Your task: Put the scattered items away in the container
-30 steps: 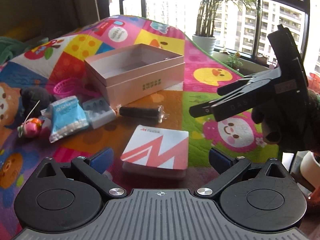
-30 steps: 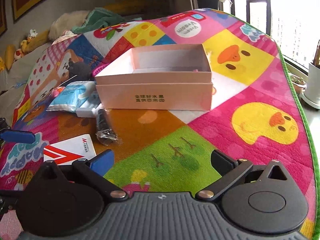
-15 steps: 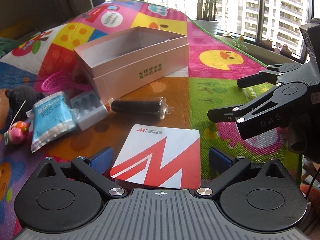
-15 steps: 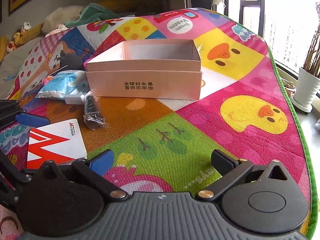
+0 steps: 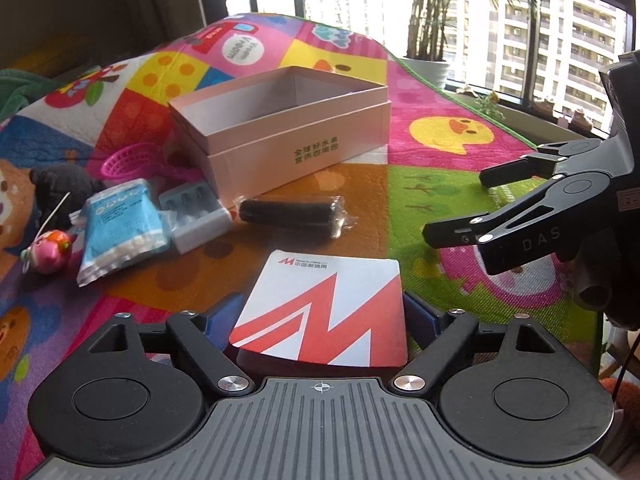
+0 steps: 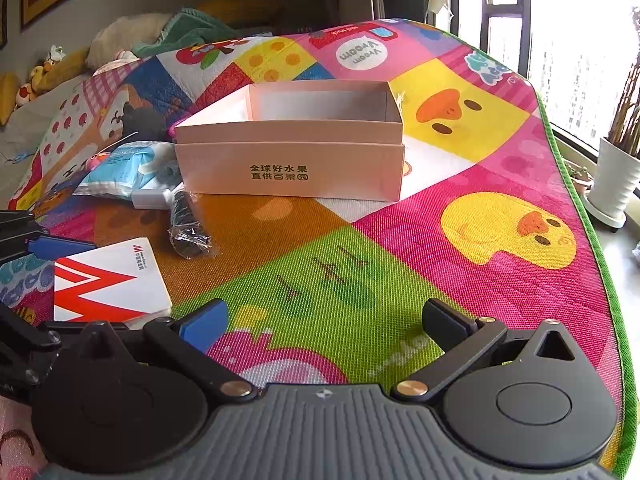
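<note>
An open pink cardboard box [image 5: 296,140] [image 6: 292,160] stands empty on the colourful play mat. In front of it lie a wrapped black roll [image 5: 290,212] [image 6: 186,220], a grey battery case [image 5: 196,216], a blue packet [image 5: 120,224] [image 6: 120,168], a pink round toy [image 5: 50,252] and a black plush [image 5: 60,188]. My left gripper [image 5: 320,316] is open, its fingers on either side of a white and red card box [image 5: 324,312] [image 6: 104,284] that lies on the mat. My right gripper [image 6: 320,320] is open and empty above the mat; it also shows at the right of the left wrist view [image 5: 520,216].
A pink mesh basket [image 5: 128,160] lies left of the box. The mat's green edge [image 6: 592,240] runs along the right, with potted plants [image 6: 616,176] and windows beyond. Soft toys and a green cloth [image 6: 188,32] lie at the back left.
My left gripper has moved forward and down so that the white and red card box now sits between its open fingers. My right gripper has drifted slightly closer to the pink box.
</note>
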Action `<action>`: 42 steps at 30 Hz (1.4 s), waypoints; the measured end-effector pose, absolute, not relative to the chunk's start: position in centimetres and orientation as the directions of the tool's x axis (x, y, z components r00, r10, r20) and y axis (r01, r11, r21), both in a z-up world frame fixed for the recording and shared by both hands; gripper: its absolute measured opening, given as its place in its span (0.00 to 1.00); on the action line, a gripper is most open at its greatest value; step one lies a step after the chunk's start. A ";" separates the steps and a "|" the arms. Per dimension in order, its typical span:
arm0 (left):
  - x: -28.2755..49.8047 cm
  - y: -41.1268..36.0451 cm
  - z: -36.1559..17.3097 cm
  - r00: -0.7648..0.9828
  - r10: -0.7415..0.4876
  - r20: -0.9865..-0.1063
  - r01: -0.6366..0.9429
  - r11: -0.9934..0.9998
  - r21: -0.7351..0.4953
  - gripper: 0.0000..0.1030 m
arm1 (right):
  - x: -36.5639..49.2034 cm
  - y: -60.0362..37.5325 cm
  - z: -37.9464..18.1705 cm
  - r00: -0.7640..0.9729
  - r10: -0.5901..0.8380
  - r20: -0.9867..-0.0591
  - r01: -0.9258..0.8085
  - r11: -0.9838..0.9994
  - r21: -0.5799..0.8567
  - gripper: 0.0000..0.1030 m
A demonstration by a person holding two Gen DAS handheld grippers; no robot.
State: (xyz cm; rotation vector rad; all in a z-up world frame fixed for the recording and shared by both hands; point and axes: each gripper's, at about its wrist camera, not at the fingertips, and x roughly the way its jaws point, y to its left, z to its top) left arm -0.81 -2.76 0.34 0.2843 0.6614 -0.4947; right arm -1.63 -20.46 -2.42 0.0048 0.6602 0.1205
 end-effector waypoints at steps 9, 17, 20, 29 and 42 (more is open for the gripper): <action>-0.8 2.3 0.5 0.753 -0.200 -0.627 0.271 0.962 0.019 0.94 | -1.1 -20.3 -2.1 0.756 0.107 -0.645 -0.108 0.993 0.038 1.00; -0.6 2.3 0.2 0.735 -0.218 -0.642 0.277 0.961 -0.010 1.00 | -0.6 -18.3 -0.4 0.759 0.203 -0.619 -0.223 0.974 0.045 0.79; -0.4 2.6 0.1 0.729 -0.230 -0.645 0.272 0.962 -0.035 1.00 | 0.5 -15.7 0.5 0.742 0.261 -0.617 -0.307 0.951 0.034 0.63; -0.5 2.8 0.2 0.730 -0.240 -0.641 0.271 0.961 -0.051 1.00 | 3.4 -10.8 -0.5 0.717 0.257 -0.648 -0.390 0.919 -0.067 0.29; -0.4 3.1 0.2 0.727 -0.253 -0.638 0.272 0.960 -0.070 1.00 | -5.8 -16.8 0.8 0.630 0.368 -0.684 -0.371 0.916 0.151 0.34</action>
